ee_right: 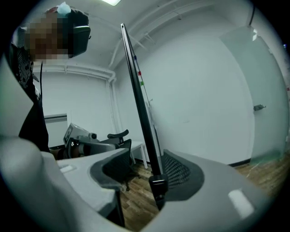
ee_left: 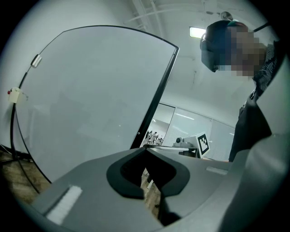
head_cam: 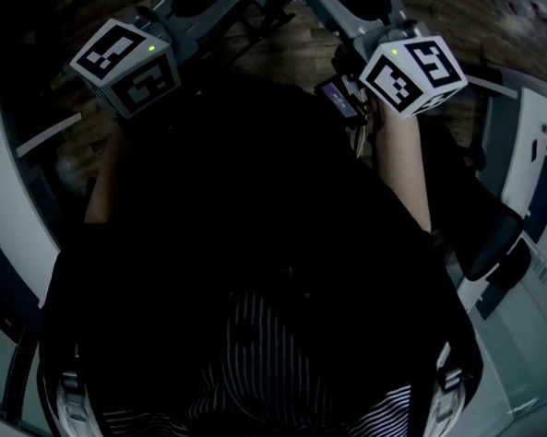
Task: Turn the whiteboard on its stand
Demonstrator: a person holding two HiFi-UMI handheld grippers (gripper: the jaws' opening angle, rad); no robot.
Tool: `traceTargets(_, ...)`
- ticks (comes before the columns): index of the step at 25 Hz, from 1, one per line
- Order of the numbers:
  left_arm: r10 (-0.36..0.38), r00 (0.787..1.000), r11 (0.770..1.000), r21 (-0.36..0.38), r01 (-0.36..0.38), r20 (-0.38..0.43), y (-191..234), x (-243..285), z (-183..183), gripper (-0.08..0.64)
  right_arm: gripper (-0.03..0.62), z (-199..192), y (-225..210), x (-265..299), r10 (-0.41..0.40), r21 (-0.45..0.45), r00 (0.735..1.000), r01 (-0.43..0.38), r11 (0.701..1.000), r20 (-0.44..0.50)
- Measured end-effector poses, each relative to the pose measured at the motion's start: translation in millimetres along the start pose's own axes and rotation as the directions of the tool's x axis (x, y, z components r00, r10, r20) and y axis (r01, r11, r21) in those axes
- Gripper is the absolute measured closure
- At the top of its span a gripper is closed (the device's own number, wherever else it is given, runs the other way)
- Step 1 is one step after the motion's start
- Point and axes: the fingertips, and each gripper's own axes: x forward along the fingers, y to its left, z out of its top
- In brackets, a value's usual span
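Note:
The whiteboard (ee_left: pixel 90 99) fills the left gripper view, its black frame edge (ee_left: pixel 156 97) slanting down to the jaws. My left gripper (ee_left: pixel 146 150) has its tips together, and I see nothing between them; the frame edge ends just behind its left jaw. In the right gripper view the board is edge-on: its frame (ee_right: pixel 138 99) runs down between the jaws of my right gripper (ee_right: pixel 147 154) to a black corner piece (ee_right: pixel 158 186). The left pad stands apart from the frame, so the gripper is open. In the head view both marker cubes (head_cam: pixel 126 65) (head_cam: pixel 412 74) sit ahead of my dark torso.
A black office chair (ee_right: pixel 115 136) and a white desk stand on the wood floor (ee_right: pixel 136 213) beyond the board. A door with a handle (ee_right: pixel 259 108) is at the right. Cables (ee_left: pixel 18 158) hang at the board's left edge. A glass partition (ee_left: pixel 199 127) lies behind.

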Motion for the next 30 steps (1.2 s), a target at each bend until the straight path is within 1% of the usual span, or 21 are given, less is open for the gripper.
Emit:
traceTargets(4,-0.033,0.999,0.999,0.007,0.033,0.042,-6.3,0.7,5.7,0.555,0.327,-4.6,-5.1,7.3,-0.010,-0.043,1.000,0.010,0.999,-0.012)
traceTargets(7,-0.054,0.996,0.998,0.028,0.052,0.077,-13.2,-5.1,10.2,0.555,0.321,-6.0,-3.2,14.0,0.000,-0.046,1.000,-0.001,0.999,-0.022)
traceTargets(9,-0.047,0.995,0.999,0.030,0.044,0.084,-15.6,-10.5,8.5,0.555,0.321,-10.1,0.4,15.9,-0.003,-0.056,0.999,0.001,0.998,-0.039)
traceTargets(12,-0.023,0.995,1.000,0.015,0.022,0.093,-12.8,-17.1,6.5,0.555,0.321,-20.4,-11.2,20.4,-0.046,-0.092,0.996,0.039,0.995,-0.077)
traceTargets(14,-0.012,0.995,1.000,0.013,0.011,0.099,-20.4,-27.8,2.1,0.555,0.321,-27.3,-11.8,15.4,-0.052,-0.108,0.994,0.042,0.993,-0.096)
traceTargets(17,0.000,0.996,1.000,0.009,-0.001,0.093,-29.0,-42.3,-5.7,0.555,0.321,-35.0,2.9,8.4,-0.031,-0.129,0.991,0.015,0.991,-0.127)
traceTargets(21,0.034,0.996,0.999,-0.031,-0.031,0.077,-1.1,-39.1,-3.0,0.555,0.321,-50.4,-10.0,33.9,-0.031,-0.091,0.983,0.015,0.996,-0.179)
traceTargets(22,0.039,0.997,0.999,-0.038,-0.036,0.073,2.6,-37.9,-3.0,0.555,0.316,-55.7,-12.3,37.2,-0.029,-0.088,0.980,0.011,0.996,-0.195)
traceTargets(23,0.042,0.997,0.998,-0.043,-0.040,0.067,4.3,-37.5,-4.4,0.555,0.286,-61.5,-13.4,38.9,-0.026,-0.090,0.977,0.007,0.996,-0.212)
traceTargets(24,0.045,0.997,0.998,-0.048,-0.042,0.061,4.9,-37.9,-6.8,0.555,0.281,-66.6,-14.5,39.8,-0.026,-0.090,0.974,0.006,0.996,-0.225)
traceTargets(30,0.060,0.998,0.996,-0.074,-0.058,0.035,7.9,-42.3,-20.1,0.555,0.281,-82.2,-26.5,43.0,-0.057,-0.072,0.965,0.039,0.997,-0.258)
